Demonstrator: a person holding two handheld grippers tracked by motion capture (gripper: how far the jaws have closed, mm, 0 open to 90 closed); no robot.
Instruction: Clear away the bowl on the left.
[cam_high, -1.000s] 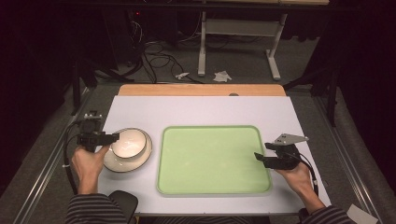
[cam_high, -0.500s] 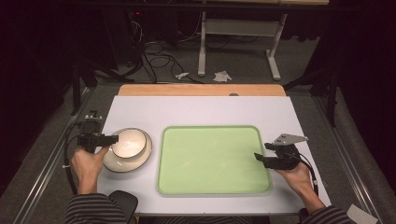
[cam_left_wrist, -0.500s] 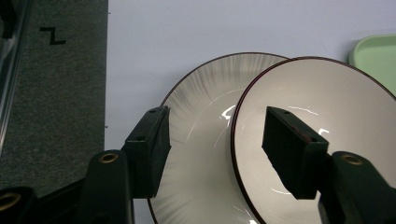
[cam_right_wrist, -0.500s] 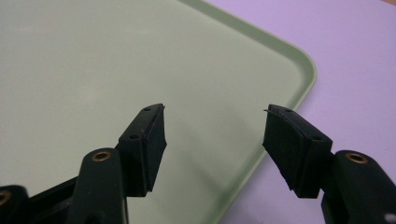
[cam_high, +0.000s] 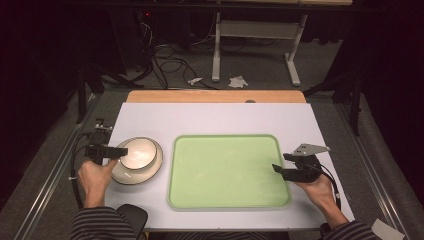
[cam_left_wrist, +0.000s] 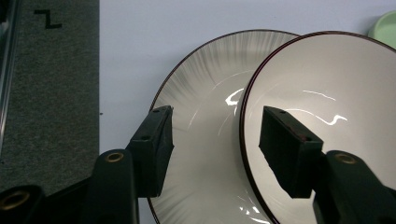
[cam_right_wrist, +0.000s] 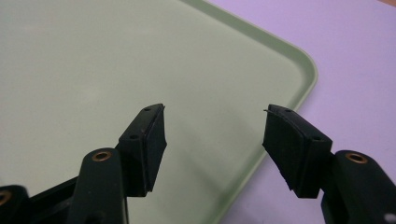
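A: Where does the bowl (cam_high: 136, 153) sit, and which way does it face?

B: Mouth up on a ribbed plate (cam_high: 150, 170) at the bench's (cam_high: 215, 117) left side, just beside the green tray (cam_high: 227, 170). It's round, so no long axis; the tray's long side runs left to right.

A: And the left hand-held gripper (cam_left_wrist: 215, 135)?

B: Jaws spread wide, straddling the bowl's dark rim, one inside and one over the plate. Whether they touch it I cannot tell.

A: The right hand-held gripper (cam_right_wrist: 212, 128)?

B: Also wide apart, gripping nothing, poised over the tray's right edge.
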